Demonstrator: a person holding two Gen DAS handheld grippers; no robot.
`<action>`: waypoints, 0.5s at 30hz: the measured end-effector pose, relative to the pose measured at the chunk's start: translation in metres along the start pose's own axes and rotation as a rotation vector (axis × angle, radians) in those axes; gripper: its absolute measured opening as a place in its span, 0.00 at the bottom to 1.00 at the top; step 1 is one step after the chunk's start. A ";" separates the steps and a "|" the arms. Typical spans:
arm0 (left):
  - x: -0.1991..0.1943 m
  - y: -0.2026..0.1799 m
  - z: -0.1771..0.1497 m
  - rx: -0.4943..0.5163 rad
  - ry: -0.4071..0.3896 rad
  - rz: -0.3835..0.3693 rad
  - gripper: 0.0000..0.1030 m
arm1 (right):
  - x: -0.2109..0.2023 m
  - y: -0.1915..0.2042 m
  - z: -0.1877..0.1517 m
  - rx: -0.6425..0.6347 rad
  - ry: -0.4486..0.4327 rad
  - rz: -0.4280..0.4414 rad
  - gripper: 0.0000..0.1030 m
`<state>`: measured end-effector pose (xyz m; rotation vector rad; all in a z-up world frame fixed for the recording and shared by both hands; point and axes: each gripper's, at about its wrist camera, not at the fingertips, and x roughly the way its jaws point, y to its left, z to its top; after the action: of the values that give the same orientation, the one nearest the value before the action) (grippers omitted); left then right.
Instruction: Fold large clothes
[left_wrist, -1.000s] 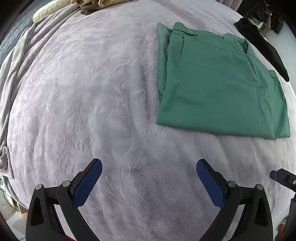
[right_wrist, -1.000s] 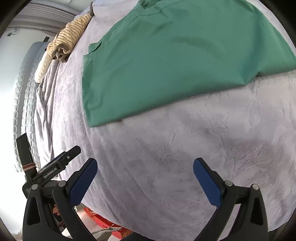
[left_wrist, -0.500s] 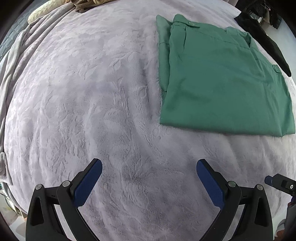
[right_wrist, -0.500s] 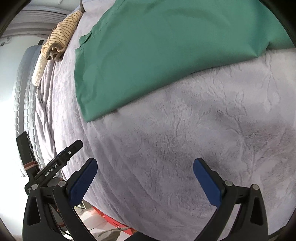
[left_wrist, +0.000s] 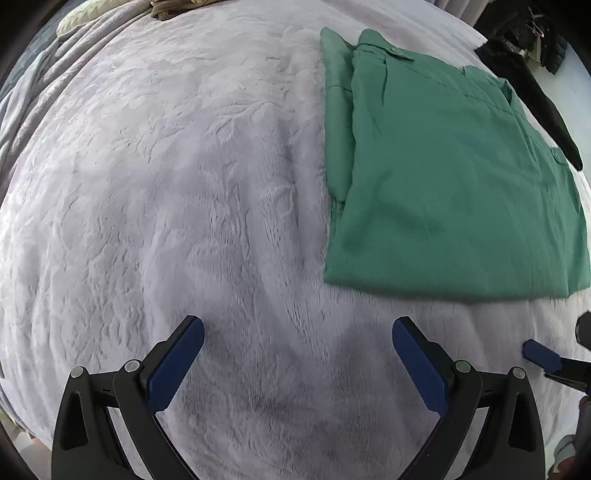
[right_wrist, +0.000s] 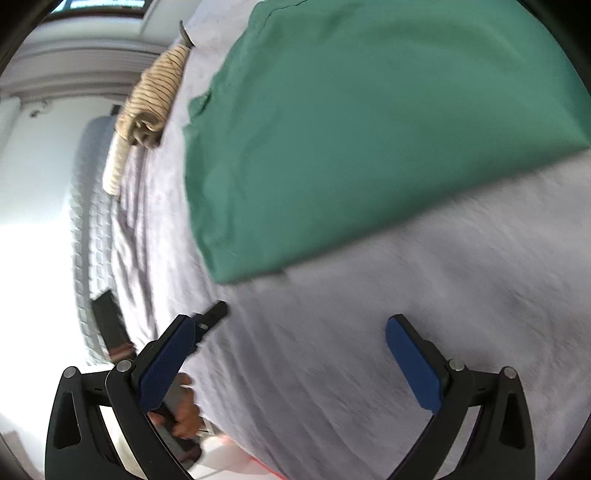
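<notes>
A green shirt (left_wrist: 443, 177) lies folded into a flat rectangle on the grey plush bedspread (left_wrist: 184, 203), at the upper right of the left wrist view. My left gripper (left_wrist: 295, 363) hovers open over bare bedspread, short of the shirt's near edge. In the right wrist view the same green shirt (right_wrist: 369, 129) fills the upper middle, blurred. My right gripper (right_wrist: 291, 365) is open with nothing between its fingers, above the bedspread (right_wrist: 406, 332) just below the shirt's edge. The right gripper's blue tip (left_wrist: 541, 356) shows at the far right of the left wrist view.
A striped beige garment (right_wrist: 155, 99) lies bunched near the bed's head, beside a quilted grey cover (right_wrist: 88, 240). A black garment (left_wrist: 535, 92) drapes over the bed's far right edge. A hand (right_wrist: 184, 410) holds the other gripper's handle at the bed's side.
Both grippers have moved closer to the shirt; it looms larger in each view. The right wrist view has swung and is motion-blurred. Both stay open.
</notes>
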<state>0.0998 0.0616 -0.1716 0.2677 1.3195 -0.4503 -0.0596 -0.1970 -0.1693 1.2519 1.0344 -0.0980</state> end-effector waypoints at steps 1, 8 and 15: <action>0.001 0.000 0.003 -0.002 -0.004 -0.003 0.99 | 0.005 0.000 0.004 0.012 0.000 0.016 1.00; 0.005 0.009 0.031 0.024 -0.012 -0.021 0.99 | 0.035 -0.005 0.022 0.080 -0.014 0.118 1.00; 0.017 0.000 0.056 0.034 -0.010 -0.004 0.99 | 0.051 -0.003 0.039 0.128 -0.051 0.235 1.00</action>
<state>0.1516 0.0338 -0.1751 0.2909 1.3033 -0.4768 -0.0097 -0.2063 -0.2085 1.4715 0.8413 -0.0151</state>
